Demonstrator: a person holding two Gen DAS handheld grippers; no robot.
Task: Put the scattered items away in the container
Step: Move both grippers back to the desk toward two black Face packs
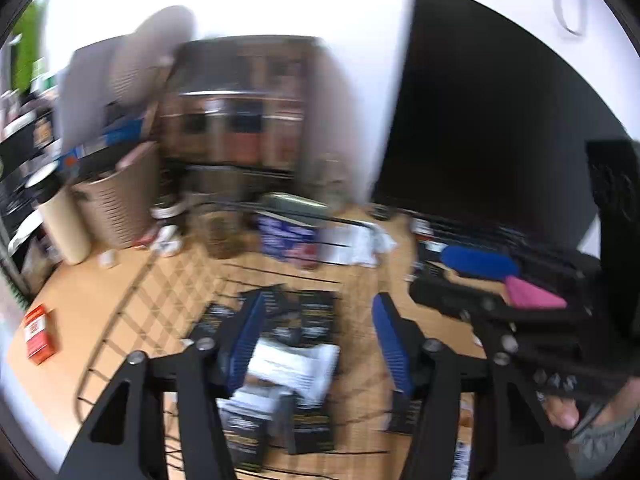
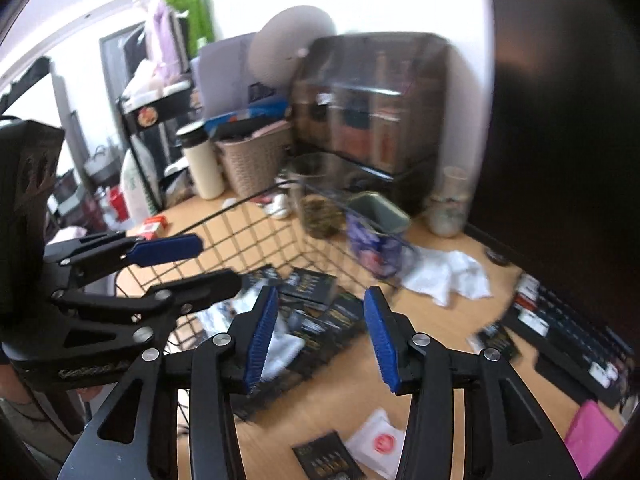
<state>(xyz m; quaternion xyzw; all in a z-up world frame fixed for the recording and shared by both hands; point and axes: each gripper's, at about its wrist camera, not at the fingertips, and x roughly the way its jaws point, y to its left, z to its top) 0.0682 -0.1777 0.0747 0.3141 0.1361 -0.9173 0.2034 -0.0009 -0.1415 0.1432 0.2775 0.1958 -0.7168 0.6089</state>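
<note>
Wire basket — black grid container on the wooden desk, open top, walls low enough to reach over. Contents: several black sachets lying flat and overlapping, plus white packets; these look already tidied.

Left gripper — jaws wide apart, nothing between the blue pads; it hangs directly above the basket contents, which fits a release position rather than a pick-up, though that is a judgement. In the right wrist view the same tool appears side-on at the basket's left wall.

Right gripper — jaws likewise spread, empty, pointed over the basket's near edge toward the desk beyond.

Items outstanding, outside the basket:
- black sachet, flat on the desk near the bottom edge;
- white packet with red mark, just beside it;
- another black sachet, blurred, near the keyboard;
- red-and-white box, well apart on the left of the desk;
- crumpled white tissue, beside the basket's far corner — whether it counts as an item I cannot tell.

Pink block at the desk's right edge; nature unclear.

Task judged partly done; the near sachet and packet sit closest to the right gripper.
</note>
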